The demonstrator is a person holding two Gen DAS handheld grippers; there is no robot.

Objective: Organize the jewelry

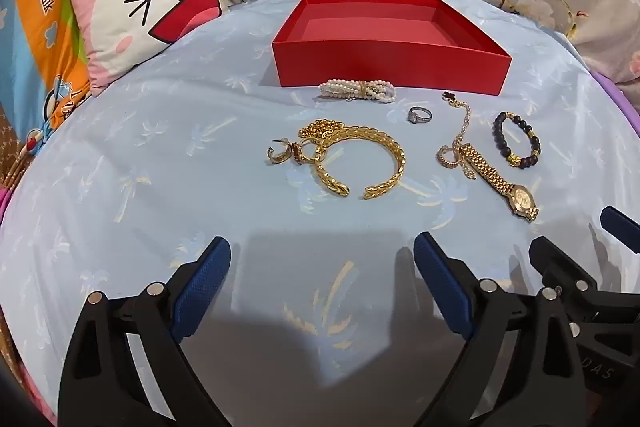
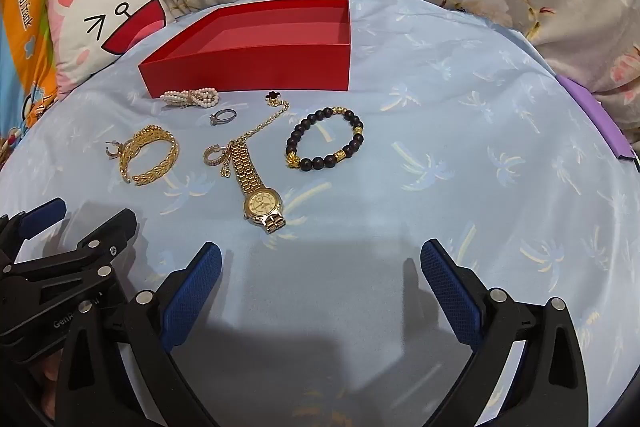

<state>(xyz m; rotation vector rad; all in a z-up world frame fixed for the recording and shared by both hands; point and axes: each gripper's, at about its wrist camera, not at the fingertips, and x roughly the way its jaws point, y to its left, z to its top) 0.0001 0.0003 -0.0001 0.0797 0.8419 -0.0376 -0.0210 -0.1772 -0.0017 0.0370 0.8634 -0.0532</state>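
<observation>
Near cloth: bare blue sheet (image 2: 460,187) lies between both grippers and the jewelry.
Right side: wide free sheet lies right of the bead bracelet (image 2: 325,138).
Centre cluster: gold watch (image 2: 256,187), chain (image 2: 256,125) and hoop earring (image 2: 211,154) touch or overlap, leaving no gap.
Left cluster: gold cuff (image 1: 360,163) lies against a chain and earrings.
Back: red box (image 1: 392,43) is open on top; pearl bracelet (image 1: 357,91) lies just before its front wall.
Ring (image 1: 419,115): stands apart, with free cloth around it.
Left edge: cat pillow (image 1: 148,11) borders the sheet.
</observation>
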